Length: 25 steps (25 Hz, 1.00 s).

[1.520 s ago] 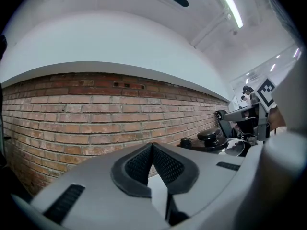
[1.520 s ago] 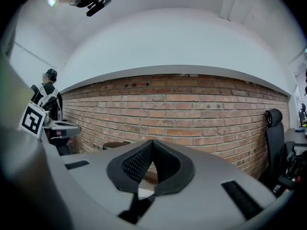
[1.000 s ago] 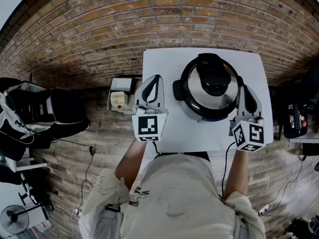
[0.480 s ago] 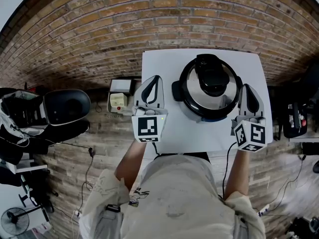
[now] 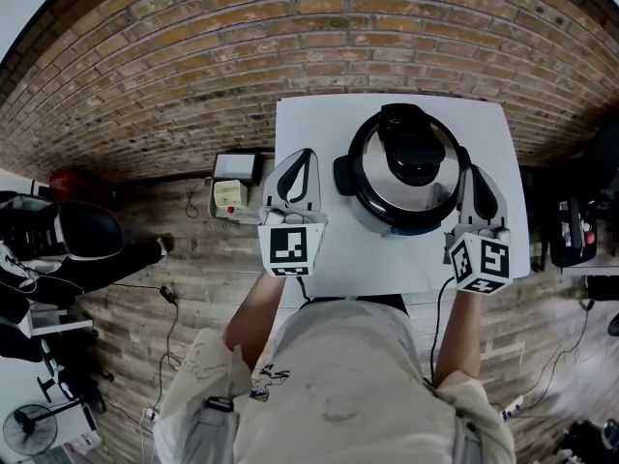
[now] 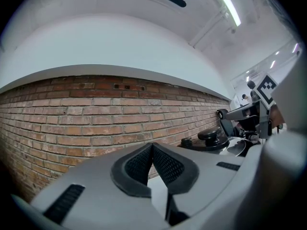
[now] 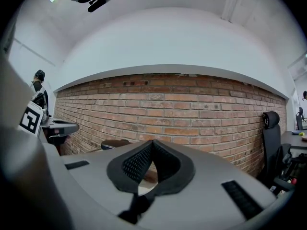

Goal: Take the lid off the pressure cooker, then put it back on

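A steel pressure cooker (image 5: 406,174) with a black lid and black knob (image 5: 411,148) stands on a small white table (image 5: 319,249), lid on. My left gripper (image 5: 302,153) rests to the left of the pot, apart from it, jaws shut and empty. My right gripper (image 5: 478,172) lies at the pot's right side, close to its rim, also shut on nothing. In the left gripper view the closed tips (image 6: 152,145) point at the brick wall, with the cooker lid (image 6: 211,139) off to the right. The right gripper view shows its closed tips (image 7: 152,143) facing the wall.
The brick wall (image 5: 242,46) runs behind the table. A small beige box (image 5: 230,193) with cables sits on the wooden floor left of the table. A person's dark shoe (image 5: 82,230) shows at far left. A black office chair (image 7: 271,143) stands right, and equipment (image 5: 573,230) beside the table.
Both grippers have kept still. At the far left, a bystander's dark shoe has shifted across the floor between frames.
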Each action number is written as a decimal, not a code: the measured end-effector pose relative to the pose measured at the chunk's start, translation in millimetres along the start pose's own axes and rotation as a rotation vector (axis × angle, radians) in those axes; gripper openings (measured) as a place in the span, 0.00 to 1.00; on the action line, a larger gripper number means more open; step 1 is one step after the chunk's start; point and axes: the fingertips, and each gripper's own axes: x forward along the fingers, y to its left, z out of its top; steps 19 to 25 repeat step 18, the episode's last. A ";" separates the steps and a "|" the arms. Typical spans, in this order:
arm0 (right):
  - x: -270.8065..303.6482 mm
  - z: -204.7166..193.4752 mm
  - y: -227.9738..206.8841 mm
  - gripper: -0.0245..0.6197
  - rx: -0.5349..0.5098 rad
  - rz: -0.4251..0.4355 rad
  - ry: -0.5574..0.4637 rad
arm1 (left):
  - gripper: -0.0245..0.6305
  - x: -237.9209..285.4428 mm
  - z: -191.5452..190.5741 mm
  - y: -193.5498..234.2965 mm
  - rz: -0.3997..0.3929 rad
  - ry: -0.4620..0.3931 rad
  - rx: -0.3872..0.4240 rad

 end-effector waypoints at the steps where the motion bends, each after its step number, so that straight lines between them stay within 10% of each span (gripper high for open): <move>1: 0.1 0.1 0.3 0.06 -0.001 0.002 0.001 | 0.06 0.0 0.1 -0.1 0.000 0.000 0.001; 25: -6.1 -1.9 0.9 0.06 0.000 0.016 0.017 | 0.06 -3.5 4.6 -5.8 0.001 -0.012 0.005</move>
